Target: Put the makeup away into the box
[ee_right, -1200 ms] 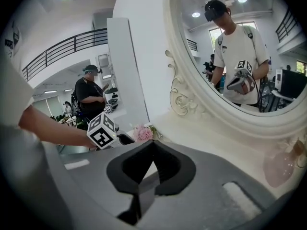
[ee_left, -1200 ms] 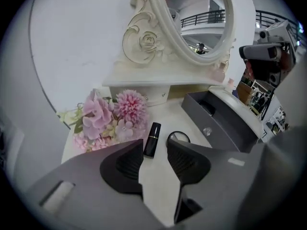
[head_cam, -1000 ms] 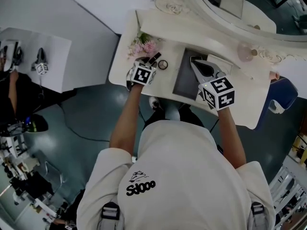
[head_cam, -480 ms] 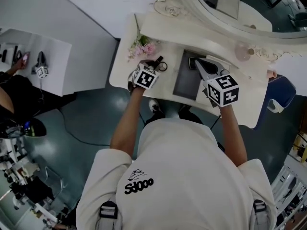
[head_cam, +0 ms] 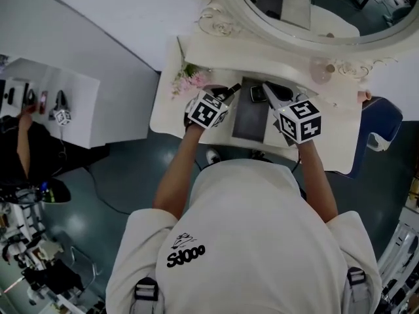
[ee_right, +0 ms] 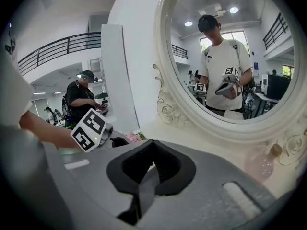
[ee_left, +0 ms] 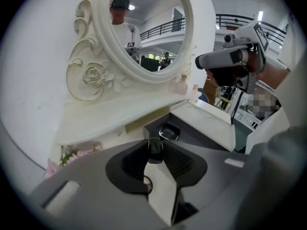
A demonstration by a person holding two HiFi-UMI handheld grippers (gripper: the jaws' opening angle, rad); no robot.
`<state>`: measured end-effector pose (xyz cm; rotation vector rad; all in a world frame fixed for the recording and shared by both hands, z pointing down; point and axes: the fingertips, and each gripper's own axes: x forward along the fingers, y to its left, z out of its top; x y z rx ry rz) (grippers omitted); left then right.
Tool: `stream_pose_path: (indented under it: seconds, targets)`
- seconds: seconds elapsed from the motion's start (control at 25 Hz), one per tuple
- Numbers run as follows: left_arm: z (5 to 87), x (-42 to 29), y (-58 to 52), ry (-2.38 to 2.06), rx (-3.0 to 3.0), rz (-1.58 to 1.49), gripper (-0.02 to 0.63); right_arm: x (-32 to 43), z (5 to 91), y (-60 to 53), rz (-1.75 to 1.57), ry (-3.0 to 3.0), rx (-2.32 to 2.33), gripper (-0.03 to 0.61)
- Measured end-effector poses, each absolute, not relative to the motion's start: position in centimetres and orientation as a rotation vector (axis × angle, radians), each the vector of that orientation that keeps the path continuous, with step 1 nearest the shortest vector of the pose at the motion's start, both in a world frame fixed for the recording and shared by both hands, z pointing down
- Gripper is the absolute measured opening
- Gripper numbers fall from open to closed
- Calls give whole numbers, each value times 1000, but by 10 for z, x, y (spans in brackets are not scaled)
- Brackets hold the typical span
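A slim black makeup stick [ee_left: 155, 148] sits clamped between the pads of my left gripper [ee_left: 155, 151], raised off the white vanity top. In the head view my left gripper [head_cam: 233, 91] hangs at the left edge of the dark open box [head_cam: 247, 120]. A black compact [head_cam: 257, 94] lies at the box's far end, also visible as the compact [ee_left: 169, 131] just beyond the stick. My right gripper [head_cam: 267, 87] hovers over the box's far right corner, jaws together with nothing between them. The right gripper [ee_right: 151, 145] points toward the mirror.
The box's white lid [ee_left: 206, 120] lies open to the right. Pink flowers [head_cam: 190, 80] rest at the vanity's left end and a pale pink bottle [head_cam: 321, 70] stands by the oval mirror [head_cam: 308, 12]. The vanity [head_cam: 169, 113] has a curved front edge. A person works at a side table, far left.
My left gripper closed on the black stick beside the flowers, lifted it and carried it right to the box's edge. The right gripper shifted slightly over the box.
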<state>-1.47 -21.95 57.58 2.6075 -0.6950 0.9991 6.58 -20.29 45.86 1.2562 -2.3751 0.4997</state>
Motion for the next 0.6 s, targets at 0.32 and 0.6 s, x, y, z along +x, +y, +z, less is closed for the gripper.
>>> stream_pose_path:
  seconds: [0.32,0.6]
  targets:
    - [597,54,-169,-212,2706,1180,115,94,479,-179,500,-2278,1317,2]
    - [644,80,-144,18,2660,1413,115,120,496,-146,588,-2186,1436,2]
